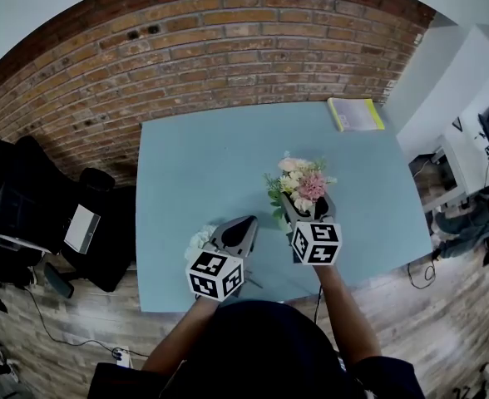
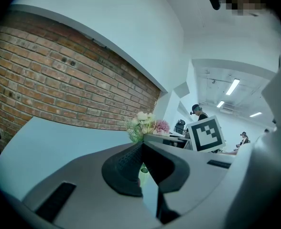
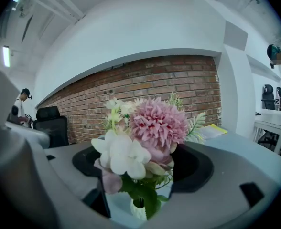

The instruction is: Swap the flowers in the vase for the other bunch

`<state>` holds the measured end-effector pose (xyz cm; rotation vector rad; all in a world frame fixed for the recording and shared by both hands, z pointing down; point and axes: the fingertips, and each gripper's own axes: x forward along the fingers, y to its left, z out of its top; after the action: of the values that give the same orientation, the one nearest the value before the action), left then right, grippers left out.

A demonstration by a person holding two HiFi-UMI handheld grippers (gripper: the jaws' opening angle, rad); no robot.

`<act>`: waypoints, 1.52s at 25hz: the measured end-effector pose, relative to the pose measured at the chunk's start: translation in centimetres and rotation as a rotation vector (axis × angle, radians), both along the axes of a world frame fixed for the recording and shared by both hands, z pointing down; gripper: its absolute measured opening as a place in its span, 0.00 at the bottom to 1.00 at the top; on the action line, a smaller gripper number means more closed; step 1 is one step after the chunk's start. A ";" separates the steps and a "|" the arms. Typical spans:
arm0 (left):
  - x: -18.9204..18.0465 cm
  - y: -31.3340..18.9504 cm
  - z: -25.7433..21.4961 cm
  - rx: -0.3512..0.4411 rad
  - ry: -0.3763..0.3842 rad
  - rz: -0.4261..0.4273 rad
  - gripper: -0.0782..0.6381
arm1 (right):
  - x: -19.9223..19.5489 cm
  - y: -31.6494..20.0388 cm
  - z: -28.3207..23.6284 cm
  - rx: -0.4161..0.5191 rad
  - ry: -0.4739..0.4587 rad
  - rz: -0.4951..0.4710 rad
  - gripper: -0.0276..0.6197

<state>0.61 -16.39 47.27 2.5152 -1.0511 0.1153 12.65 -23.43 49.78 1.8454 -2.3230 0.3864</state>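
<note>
A pink, white and cream flower bunch (image 1: pixel 303 185) stands in a small white ribbed vase (image 3: pixel 138 210) on the blue table (image 1: pixel 195 173). My right gripper (image 1: pixel 308 206) is open, one jaw on each side of the bunch (image 3: pixel 150 132), and its pads do not press on the flowers. My left gripper (image 1: pixel 243 223) hovers at the front left with its jaws drawn together. A pale green stem (image 2: pixel 143 171) shows in the narrow gap of that gripper (image 2: pixel 141 149). A white flower head (image 1: pixel 200 239) of the other bunch peeks out beside it.
A yellow book (image 1: pixel 354 114) lies at the table's far right corner. A black office chair (image 1: pixel 28 198) stands to the left and white desks (image 1: pixel 469 156) to the right. A brick wall (image 1: pixel 228 48) runs behind the table.
</note>
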 end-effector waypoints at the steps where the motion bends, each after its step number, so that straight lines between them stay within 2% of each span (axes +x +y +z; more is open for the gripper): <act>1: 0.0 0.1 0.0 -0.001 0.000 0.003 0.12 | 0.0 0.2 -0.1 0.001 -0.001 0.003 0.59; 23: -2.7 4.1 -0.2 0.002 0.017 0.064 0.12 | -1.9 4.9 -2.0 0.018 0.022 0.067 0.59; 32: -5.3 5.2 -1.2 0.020 0.049 0.048 0.12 | -3.7 6.8 -2.9 0.040 0.058 0.079 0.58; 33: -5.8 5.2 -1.4 0.024 0.054 0.039 0.12 | -3.8 7.0 -3.0 0.043 0.062 0.085 0.55; 34: -6.3 5.1 -1.6 0.028 0.059 0.030 0.12 | -3.9 7.2 -3.2 0.047 0.067 0.095 0.47; 35: -6.8 5.1 -1.8 0.032 0.062 0.021 0.12 | -3.9 7.4 -3.3 0.051 0.073 0.108 0.33; 36: -7.2 5.0 -1.9 0.038 0.061 0.015 0.12 | -4.0 7.6 -3.4 0.054 0.079 0.119 0.23; 38: -8.0 5.0 -2.2 0.048 0.059 0.007 0.12 | -4.4 7.8 -3.7 0.056 0.089 0.127 0.18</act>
<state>-7.37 -11.34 45.04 2.5489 -1.0332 0.0185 8.26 -15.65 46.12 1.9990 -2.1870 0.2510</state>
